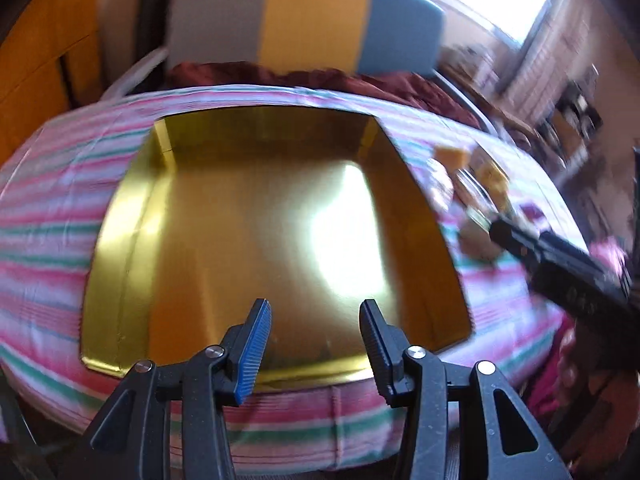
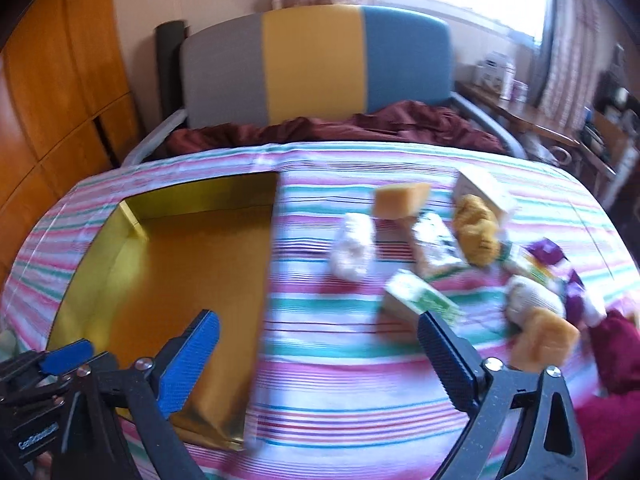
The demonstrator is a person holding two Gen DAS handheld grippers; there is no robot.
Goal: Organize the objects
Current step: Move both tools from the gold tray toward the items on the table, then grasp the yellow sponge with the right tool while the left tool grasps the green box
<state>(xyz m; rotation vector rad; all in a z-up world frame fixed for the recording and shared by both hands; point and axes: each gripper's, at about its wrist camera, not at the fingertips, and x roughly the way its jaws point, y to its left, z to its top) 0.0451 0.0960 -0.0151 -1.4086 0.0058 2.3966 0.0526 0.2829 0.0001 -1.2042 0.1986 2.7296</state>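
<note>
A shallow gold tray (image 1: 132, 240) lies on the striped cloth; it also shows in the right wrist view (image 2: 96, 256) at the left, with nothing in it. My left gripper (image 1: 316, 320) is open and empty over the tray's near edge. My right gripper (image 2: 320, 336) is wide open and empty above the cloth, right of the tray. A loose pile lies on the right: an orange sponge (image 2: 400, 198), a white bundle (image 2: 352, 252), a green and white box (image 2: 420, 300), a tan plush (image 2: 478, 232) and another sponge (image 2: 544, 340).
The striped cloth (image 2: 340, 380) covers the table. Behind it stand a bed with a dark red blanket (image 2: 340, 128) and a grey, yellow and blue headboard (image 2: 316, 64). A wooden wardrobe (image 2: 56, 92) is at the left. The right gripper's body (image 1: 560, 264) shows in the left view.
</note>
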